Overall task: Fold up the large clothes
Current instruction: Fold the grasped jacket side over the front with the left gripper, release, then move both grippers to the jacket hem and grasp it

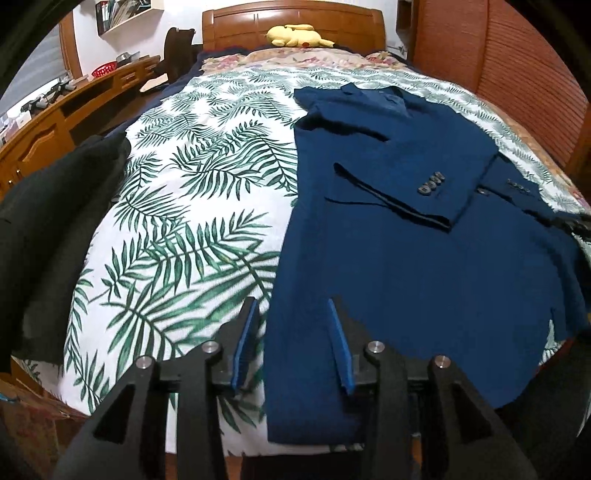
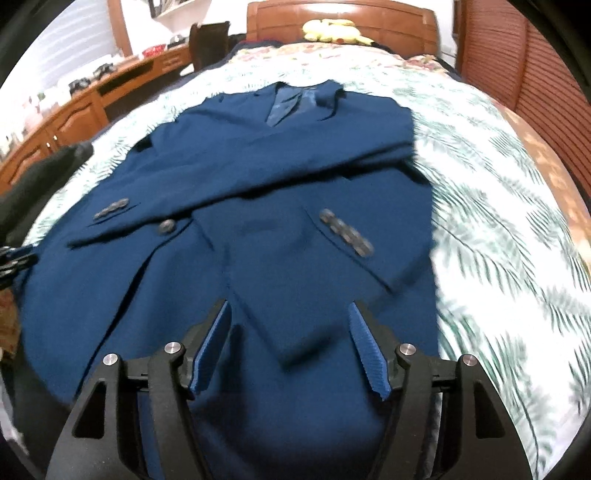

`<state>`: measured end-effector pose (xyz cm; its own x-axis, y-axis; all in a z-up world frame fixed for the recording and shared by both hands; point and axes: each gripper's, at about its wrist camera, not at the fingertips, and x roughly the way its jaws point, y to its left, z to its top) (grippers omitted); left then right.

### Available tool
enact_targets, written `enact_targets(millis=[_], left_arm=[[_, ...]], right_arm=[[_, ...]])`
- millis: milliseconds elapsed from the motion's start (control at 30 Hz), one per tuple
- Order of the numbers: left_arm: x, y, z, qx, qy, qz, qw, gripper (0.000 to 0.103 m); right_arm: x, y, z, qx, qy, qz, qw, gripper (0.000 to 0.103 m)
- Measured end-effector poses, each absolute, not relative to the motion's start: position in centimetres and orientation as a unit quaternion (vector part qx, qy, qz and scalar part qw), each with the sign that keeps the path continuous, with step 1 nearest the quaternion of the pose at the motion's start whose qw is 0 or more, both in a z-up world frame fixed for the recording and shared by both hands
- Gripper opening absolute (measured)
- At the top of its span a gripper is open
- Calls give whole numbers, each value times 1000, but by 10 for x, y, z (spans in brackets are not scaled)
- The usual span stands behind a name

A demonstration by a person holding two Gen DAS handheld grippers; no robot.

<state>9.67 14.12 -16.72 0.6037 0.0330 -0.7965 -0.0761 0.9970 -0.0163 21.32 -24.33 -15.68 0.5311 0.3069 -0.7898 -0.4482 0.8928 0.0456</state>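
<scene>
A dark blue suit jacket (image 1: pixel 406 258) (image 2: pixel 258 177) lies flat on the leaf-print bedspread (image 1: pixel 184 184), collar toward the headboard. Both sleeves are folded across its front, and their cuff buttons (image 1: pixel 430 184) (image 2: pixel 345 232) show. My left gripper (image 1: pixel 291 306) hovers open over the jacket's lower left edge, with one finger over the bedspread and the other over the cloth. My right gripper (image 2: pixel 288 304) stands open above the lower middle of the jacket, with nothing pinched. The right wrist view is blurred.
A black garment (image 1: pixel 55 221) lies at the bed's left edge. A yellow plush toy (image 1: pixel 295 35) rests by the wooden headboard (image 1: pixel 295 18). A wooden desk (image 1: pixel 55 110) runs along the left. Slatted wooden panels (image 1: pixel 517 74) stand on the right.
</scene>
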Motion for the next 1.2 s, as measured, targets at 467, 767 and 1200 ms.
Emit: enact_targets(millis=[467, 767, 1200], left_arm=[[78, 131, -167, -18, 440, 25, 897, 37], [73, 130, -168, -20, 440, 26, 897, 37], [70, 132, -169, -24, 436, 19, 899, 37]], right_arm=[[137, -313, -159, -60, 445, 191, 873, 67], [127, -299, -167, -87, 442, 200, 870, 67], [132, -296, -167, -72, 432, 196, 877, 18]])
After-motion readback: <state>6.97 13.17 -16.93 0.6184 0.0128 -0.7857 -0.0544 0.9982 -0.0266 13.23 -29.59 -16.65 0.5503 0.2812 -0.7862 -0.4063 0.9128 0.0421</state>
